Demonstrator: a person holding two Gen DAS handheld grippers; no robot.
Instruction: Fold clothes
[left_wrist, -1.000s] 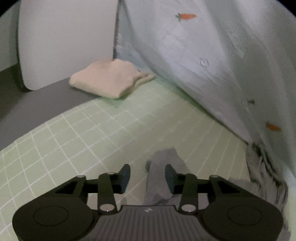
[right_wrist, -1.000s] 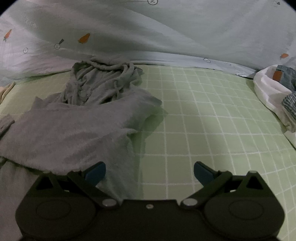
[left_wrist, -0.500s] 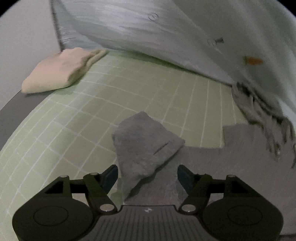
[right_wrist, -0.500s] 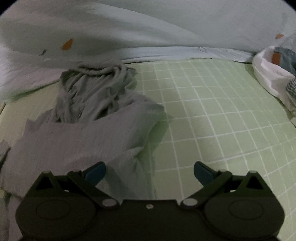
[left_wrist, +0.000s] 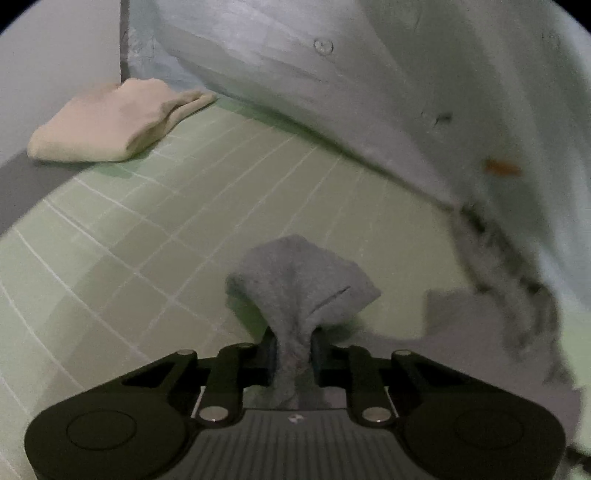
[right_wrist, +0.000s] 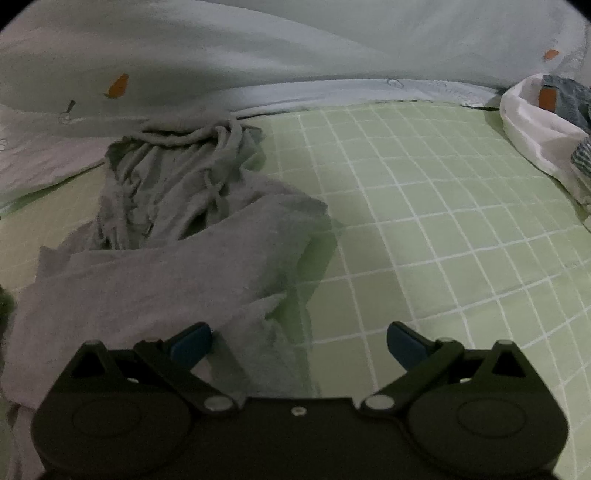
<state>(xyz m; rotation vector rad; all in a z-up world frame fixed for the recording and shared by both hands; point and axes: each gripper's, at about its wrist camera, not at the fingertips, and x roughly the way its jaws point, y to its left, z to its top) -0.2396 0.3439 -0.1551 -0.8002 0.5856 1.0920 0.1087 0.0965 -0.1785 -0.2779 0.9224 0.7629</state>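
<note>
left gripper jaws closing, pinching a bunched end, probably a cuff, of the grey soft knit garment, which lies rumpled on the green white-gridded bed sheet. right gripper jaws wide open, nothing between them, left pad over the garment's near edge. fabric looks light, limp, not slippery; it'll sag and drag, so grab edges or corners, not the wrinkled middle. beyond: folded cream cloth, pale carrot-print duvet.
</note>
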